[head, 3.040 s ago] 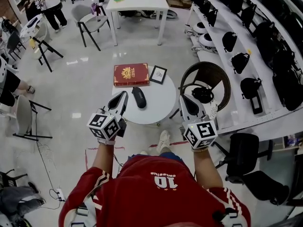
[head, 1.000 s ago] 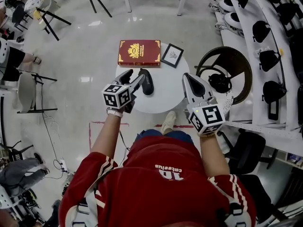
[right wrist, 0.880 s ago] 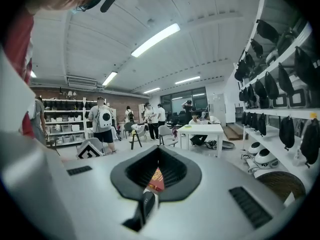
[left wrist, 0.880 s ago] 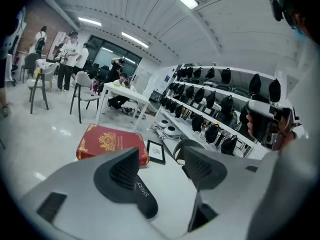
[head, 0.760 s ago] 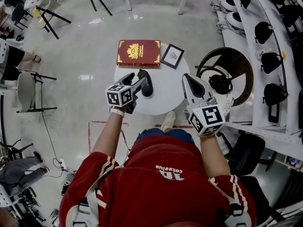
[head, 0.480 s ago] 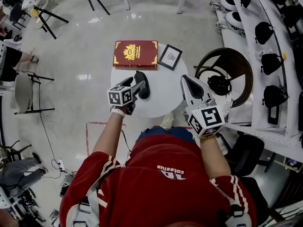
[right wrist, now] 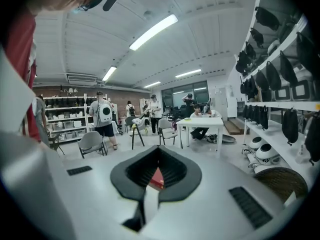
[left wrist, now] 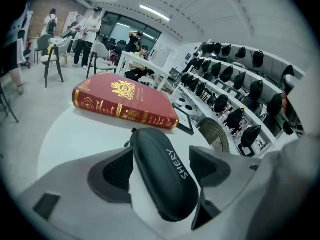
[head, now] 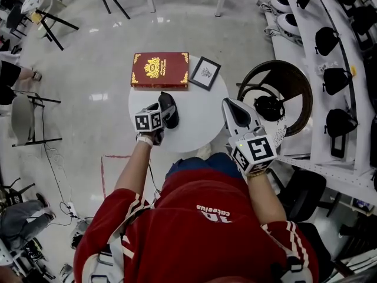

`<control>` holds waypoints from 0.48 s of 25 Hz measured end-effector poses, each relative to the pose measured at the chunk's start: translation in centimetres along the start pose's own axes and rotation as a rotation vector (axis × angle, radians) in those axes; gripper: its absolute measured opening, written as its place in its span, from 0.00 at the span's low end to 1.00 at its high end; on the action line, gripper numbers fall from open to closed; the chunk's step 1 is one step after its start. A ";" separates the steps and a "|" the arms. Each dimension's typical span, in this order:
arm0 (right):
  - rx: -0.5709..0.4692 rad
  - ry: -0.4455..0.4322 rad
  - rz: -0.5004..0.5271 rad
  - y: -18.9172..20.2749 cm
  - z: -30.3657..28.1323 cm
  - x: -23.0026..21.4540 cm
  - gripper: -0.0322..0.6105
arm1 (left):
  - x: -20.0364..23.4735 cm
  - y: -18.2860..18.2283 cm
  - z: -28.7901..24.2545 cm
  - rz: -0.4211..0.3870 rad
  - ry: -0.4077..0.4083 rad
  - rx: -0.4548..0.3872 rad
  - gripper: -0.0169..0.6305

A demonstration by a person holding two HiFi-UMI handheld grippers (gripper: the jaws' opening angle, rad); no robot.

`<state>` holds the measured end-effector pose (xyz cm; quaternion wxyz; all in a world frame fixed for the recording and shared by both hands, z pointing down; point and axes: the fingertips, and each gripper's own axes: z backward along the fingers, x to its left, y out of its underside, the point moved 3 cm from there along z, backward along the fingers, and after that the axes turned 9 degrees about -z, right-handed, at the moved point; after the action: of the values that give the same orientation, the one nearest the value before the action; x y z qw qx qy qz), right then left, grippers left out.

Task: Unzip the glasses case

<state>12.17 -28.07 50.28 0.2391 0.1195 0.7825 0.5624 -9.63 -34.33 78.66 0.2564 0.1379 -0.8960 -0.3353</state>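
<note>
1. one round white worktop (head: 197,119) is standing in the middle of the head view, on a pale glossy floor.
2. a thick red book (head: 159,69) with gold ornament is lying flat at the worktop's far edge, part of it reaching out over the rim.
3. the right tool (head: 231,106) is hovering over the worktop's right edge, well apart from the case. its own view is showing its jaws standing together with nothing between them.
4. the left tool (head: 159,109) is pointing down at the near-left part of the worktop. its jaws are opening, and the case is lying between them, with the pads (left wrist: 117,170) sitting on either side and not pressing on it.
5. the black glasses case (left wrist: 165,174) is lying on the worktop just in front of the book, running lengthwise along the left tool. its white "shery" lettering is facing up, and it is looking closed.
6. a small black picture frame (head: 205,73) is lying just right of the book, near the far rim.
</note>
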 end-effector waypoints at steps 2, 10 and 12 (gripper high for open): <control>0.004 -0.002 0.000 0.3 -0.1 -0.3 0.07 | 0.2 0.4 -0.6 0.023 0.004 0.007 0.55; 0.016 -0.011 -0.007 0.9 -0.7 -1.4 0.07 | 0.0 0.7 -2.5 0.031 -0.010 0.054 0.58; 0.018 -0.013 -0.010 1.0 -0.8 -1.6 0.07 | -0.3 0.8 -3.0 0.025 -0.023 0.072 0.59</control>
<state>13.05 -29.17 51.78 0.2458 0.1214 0.7865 0.5535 -7.73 -35.22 81.01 0.2451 0.1322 -0.9120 -0.3011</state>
